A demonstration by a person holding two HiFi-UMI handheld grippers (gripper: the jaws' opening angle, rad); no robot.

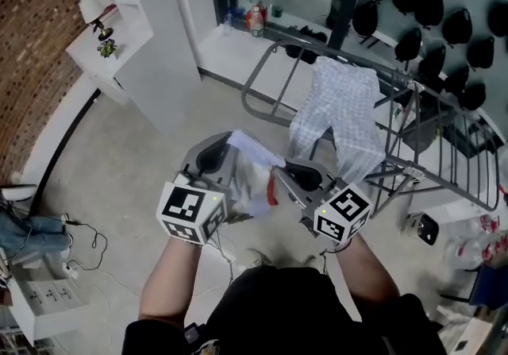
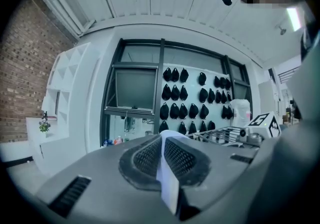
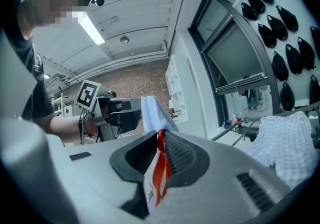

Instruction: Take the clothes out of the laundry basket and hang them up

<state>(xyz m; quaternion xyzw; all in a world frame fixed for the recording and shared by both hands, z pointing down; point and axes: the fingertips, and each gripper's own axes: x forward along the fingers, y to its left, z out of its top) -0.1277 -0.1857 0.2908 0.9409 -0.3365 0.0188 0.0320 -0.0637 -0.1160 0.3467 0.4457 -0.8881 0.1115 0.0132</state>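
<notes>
I hold a white garment [image 1: 252,153] with a red trim [image 1: 272,189] stretched between both grippers at chest height. My left gripper [image 1: 216,156] is shut on a white fold [image 2: 168,180], which sticks out between its pads. The right gripper [image 1: 290,176] pinches the red and white edge [image 3: 157,178] between its pads. In the right gripper view the cloth [image 3: 152,110] runs across to the left gripper [image 3: 117,113]. A checked garment [image 1: 341,115] hangs over the grey drying rack [image 1: 432,135] just ahead on the right. No laundry basket is in view.
A white shelf unit [image 1: 103,28] stands at the far left. Bottles [image 1: 255,18] sit on a low white ledge by the window. Several black items [image 1: 429,4] hang on the far right wall. Cables and a power strip [image 1: 48,226] lie on the floor at left.
</notes>
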